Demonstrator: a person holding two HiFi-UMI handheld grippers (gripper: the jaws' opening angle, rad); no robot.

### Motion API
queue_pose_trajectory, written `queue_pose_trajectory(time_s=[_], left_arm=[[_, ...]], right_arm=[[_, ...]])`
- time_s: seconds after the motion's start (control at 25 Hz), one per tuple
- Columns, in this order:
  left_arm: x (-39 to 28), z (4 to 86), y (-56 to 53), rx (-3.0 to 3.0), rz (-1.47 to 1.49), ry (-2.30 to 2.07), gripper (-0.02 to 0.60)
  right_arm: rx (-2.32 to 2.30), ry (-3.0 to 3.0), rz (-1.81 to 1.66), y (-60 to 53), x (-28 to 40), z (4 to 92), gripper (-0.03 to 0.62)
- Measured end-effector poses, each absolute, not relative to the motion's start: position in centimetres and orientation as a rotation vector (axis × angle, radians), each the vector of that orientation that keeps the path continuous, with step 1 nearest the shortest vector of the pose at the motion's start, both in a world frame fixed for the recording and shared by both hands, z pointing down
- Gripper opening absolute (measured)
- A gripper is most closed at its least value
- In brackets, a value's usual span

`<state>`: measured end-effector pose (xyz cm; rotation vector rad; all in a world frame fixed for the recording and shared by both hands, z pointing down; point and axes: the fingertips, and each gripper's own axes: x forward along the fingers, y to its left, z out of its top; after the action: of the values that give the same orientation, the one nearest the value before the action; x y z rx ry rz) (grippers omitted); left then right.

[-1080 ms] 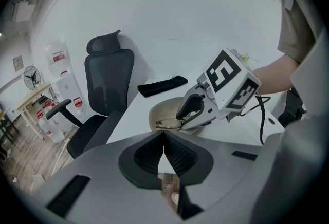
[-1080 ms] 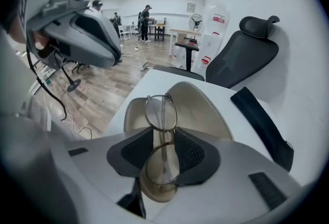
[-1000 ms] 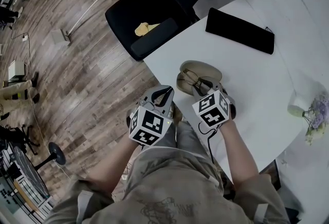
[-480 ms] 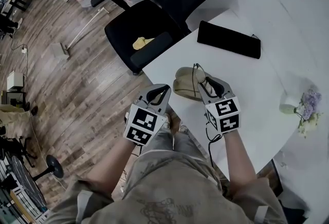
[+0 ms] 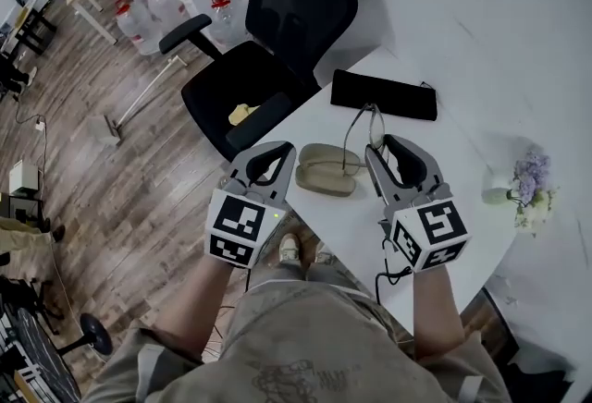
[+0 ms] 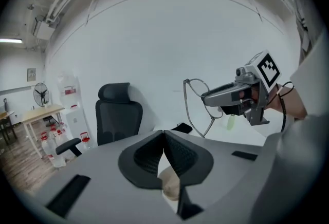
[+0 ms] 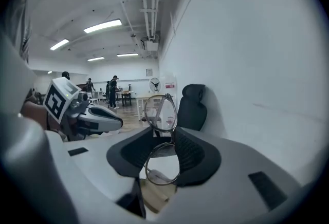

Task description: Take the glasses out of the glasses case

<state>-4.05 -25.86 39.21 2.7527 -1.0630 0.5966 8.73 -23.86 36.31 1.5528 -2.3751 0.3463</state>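
The thin wire-framed glasses (image 5: 363,128) hang in the air above the white table (image 5: 444,161), with my right gripper (image 5: 376,152) shut on them. In the right gripper view the frame (image 7: 160,113) stands upright between the jaws, one lens above them and one below. The beige glasses case (image 5: 326,168) lies open on the table just below, between the two grippers. My left gripper (image 5: 280,152) is shut on nothing, left of the case and off the table's edge. The left gripper view shows the right gripper (image 6: 234,97) holding the glasses (image 6: 198,106).
A black pouch (image 5: 384,94) lies at the table's far edge. A small vase of purple flowers (image 5: 524,189) stands at the right. A black office chair (image 5: 268,68) is beside the table's left corner, over wooden floor with water jugs (image 5: 139,18) behind.
Both grippers have risen. The right one has lifted the glasses up out of the case, which stays on the table.
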Motion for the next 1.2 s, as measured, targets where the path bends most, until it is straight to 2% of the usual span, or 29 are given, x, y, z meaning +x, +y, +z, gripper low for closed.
queue_pose_trajectory(time_s=[0.32, 0.64, 1.2], left_arm=[[-1.5, 30.0, -26.5, 2.956, 0.425, -1.103, 0.018], [2.0, 24.6, -24.2, 3.084, 0.262, -1.004, 0.018], [7.6, 26.5, -20.5, 3.175, 0.332, -0.713, 0.018]], right_arm=[[1.71, -2.501, 0.148, -20.6, 11.0, 26.0, 0.146], [1.935, -2.47, -0.023, -15.5, 14.8, 19.2, 0.146], [2.063, -2.211, 0.129, -11.0, 19.2, 25.3, 0.146]])
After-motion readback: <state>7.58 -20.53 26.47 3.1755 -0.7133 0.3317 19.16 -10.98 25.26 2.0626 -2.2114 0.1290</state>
